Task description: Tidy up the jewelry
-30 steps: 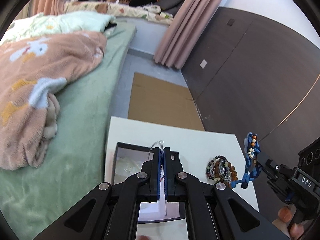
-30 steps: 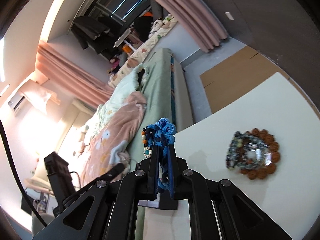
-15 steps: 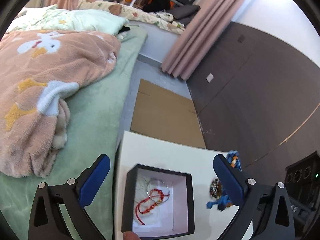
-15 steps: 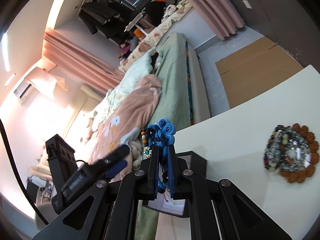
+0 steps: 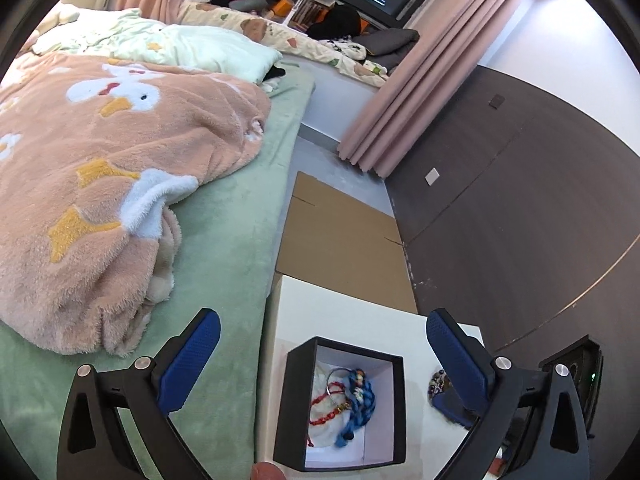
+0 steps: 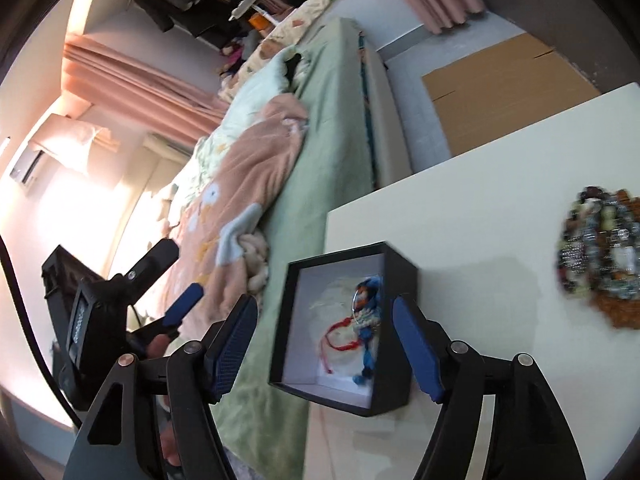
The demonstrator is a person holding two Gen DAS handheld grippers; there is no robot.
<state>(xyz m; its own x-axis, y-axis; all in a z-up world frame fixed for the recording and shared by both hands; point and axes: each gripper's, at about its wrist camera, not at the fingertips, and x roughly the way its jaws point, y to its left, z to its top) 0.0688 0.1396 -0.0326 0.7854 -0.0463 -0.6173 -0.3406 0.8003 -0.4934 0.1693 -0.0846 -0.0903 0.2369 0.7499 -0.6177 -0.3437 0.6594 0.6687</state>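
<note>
Our fingers stand spread wide on both sides and grasp nothing: the left gripper (image 5: pixel 320 354) frames the black box (image 5: pixel 340 406) low in the left wrist view, and the right gripper (image 6: pixel 324 344) does the same in the right wrist view, where the box (image 6: pixel 348 332) sits at the lower middle, near the corner of the white bench (image 6: pixel 480 216) beside the bed (image 6: pixel 336 128). Inside the box lie a blue braided bracelet (image 5: pixel 360 400), a red cord bracelet (image 5: pixel 326 410) and a thin metal ring (image 5: pixel 336 380), loosely tangled on the pale lining. The pile of beaded bracelets (image 6: pixel 600 252) rests on the bench at the right edge of the right wrist view, well apart from the box, and we judge it the next piece to move. It looks heavier than the cords and will likely sag and slide, since the beads are round and smooth on a flexible string. We would pinch across several strands at the rim of the pile, where the fingers can close on both sides, and lift slowly, as loops may slip free. The cords in the box are light and soft, so they should give way beneath it.
</note>
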